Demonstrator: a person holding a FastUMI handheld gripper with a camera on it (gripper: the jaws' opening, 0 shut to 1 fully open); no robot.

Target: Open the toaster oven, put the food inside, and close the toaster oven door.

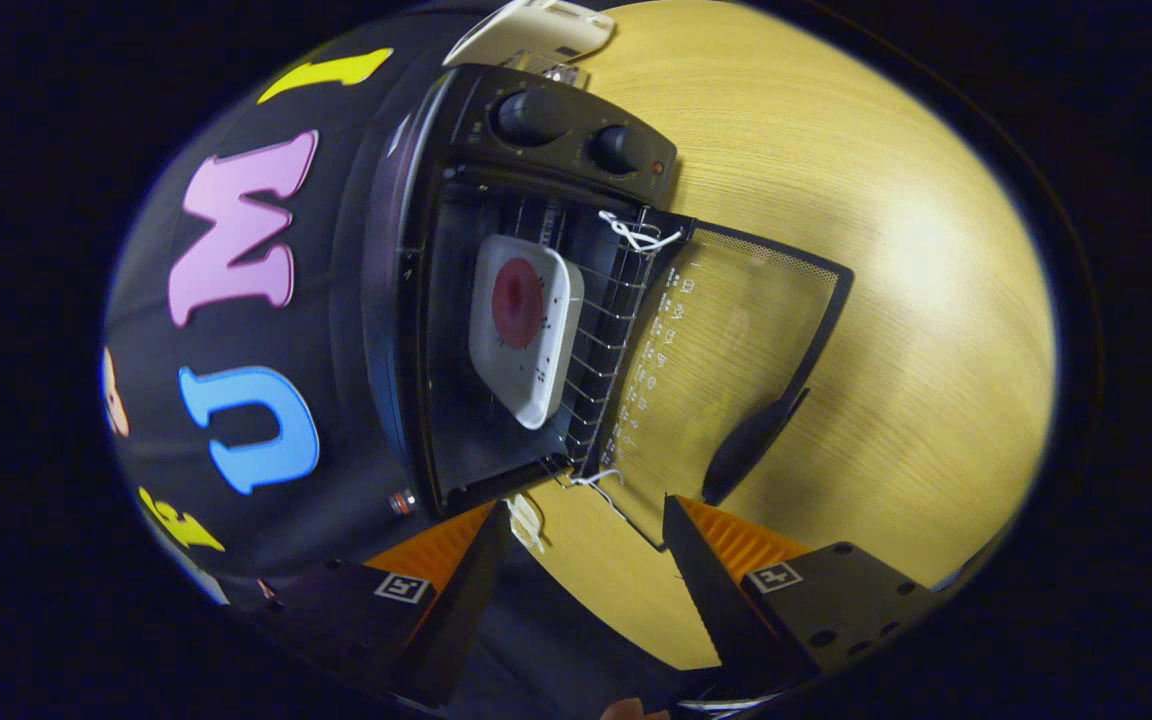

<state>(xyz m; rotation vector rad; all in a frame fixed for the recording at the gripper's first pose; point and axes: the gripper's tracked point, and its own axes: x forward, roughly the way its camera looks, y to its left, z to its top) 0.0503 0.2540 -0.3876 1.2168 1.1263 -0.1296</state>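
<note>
Food's in: the white square plate with the red patty [524, 325] sits on the wire rack inside the black toaster oven [496, 300]. Our gripper [586, 545] hangs open and empty, so we'd hook a finger under the lowered glass door's black handle [751, 440] and swing it shut gently

No legible text; white markings on the toaster oven door [726, 360] (too small).

The lowered oven door [736, 370] lies ahead of the open tool [586, 540], while the plate [526, 325] occupies the oven rack [601, 330].
</note>
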